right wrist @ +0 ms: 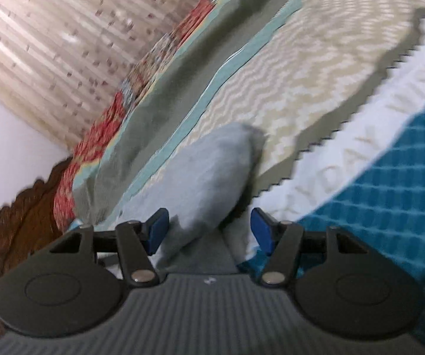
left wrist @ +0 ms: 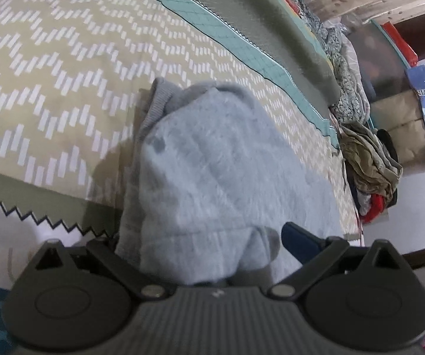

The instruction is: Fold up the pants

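While both wrist views look along a made bed, the items list as follows: one pair of pale grey fleece pants [left wrist: 212,159], bunched into a soft mound with a ribbed waistband or cuff showing at its far left corner, lying on a beige bedspread [left wrist: 64,68] printed with white dashed chevrons, near the bedspread's olive zigzag-edged border. Left gripper [left wrist: 200,254]: jaws spread wide, the near edge of the pants lying between them, only one blue pad [left wrist: 296,242] visible at the right and not pressing the cloth; the left finger is hidden behind fabric. Right gripper [right wrist: 209,230]: jaws apart, both blue pads [right wrist: 156,230] clear of the cloth, with a fold of the pants [right wrist: 209,171] lying in the gap and reaching away toward the bedspread [right wrist: 316,68]; this view is tilted and motion-blurred. Also present: a teal checked cover [right wrist: 390,183] with a white lettered band beside the pants; a heap of crumpled clothes [left wrist: 369,165] at the bed's far end; a leaf-print curtain [right wrist: 49,44]; a carved wooden headboard [right wrist: 20,216] at lower left.
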`<state>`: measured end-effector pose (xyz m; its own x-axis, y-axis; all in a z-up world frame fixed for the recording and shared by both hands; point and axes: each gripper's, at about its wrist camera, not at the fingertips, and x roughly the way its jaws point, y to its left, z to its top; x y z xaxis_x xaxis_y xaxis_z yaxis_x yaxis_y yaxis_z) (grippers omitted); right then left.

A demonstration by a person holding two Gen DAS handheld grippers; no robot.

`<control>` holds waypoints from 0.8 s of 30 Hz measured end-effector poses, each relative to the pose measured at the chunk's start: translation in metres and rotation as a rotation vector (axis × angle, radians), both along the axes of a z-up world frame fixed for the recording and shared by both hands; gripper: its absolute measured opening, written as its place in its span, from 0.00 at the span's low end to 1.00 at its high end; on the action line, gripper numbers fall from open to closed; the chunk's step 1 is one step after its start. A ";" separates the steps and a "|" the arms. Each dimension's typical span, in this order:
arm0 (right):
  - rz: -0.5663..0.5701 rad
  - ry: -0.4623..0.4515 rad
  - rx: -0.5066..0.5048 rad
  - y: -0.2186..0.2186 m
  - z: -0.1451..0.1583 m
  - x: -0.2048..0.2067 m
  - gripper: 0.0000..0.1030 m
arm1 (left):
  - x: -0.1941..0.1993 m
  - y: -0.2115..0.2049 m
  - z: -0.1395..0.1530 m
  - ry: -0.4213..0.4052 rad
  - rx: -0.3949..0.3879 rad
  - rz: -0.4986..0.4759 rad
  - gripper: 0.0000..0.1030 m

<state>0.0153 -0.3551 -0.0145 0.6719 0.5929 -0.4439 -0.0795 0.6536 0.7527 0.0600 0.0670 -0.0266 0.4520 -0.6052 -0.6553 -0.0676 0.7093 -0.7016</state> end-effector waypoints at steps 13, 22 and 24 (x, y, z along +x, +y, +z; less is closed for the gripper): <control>0.118 0.015 -0.271 0.049 0.003 0.031 0.67 | -0.007 -0.020 0.011 -0.063 0.175 -0.040 0.79; 0.133 0.017 -0.271 0.048 0.005 0.036 0.67 | -0.006 -0.021 0.011 -0.064 0.184 -0.039 0.79; 0.132 0.017 -0.272 0.049 0.005 0.035 0.68 | -0.006 -0.022 0.011 -0.063 0.185 -0.038 0.79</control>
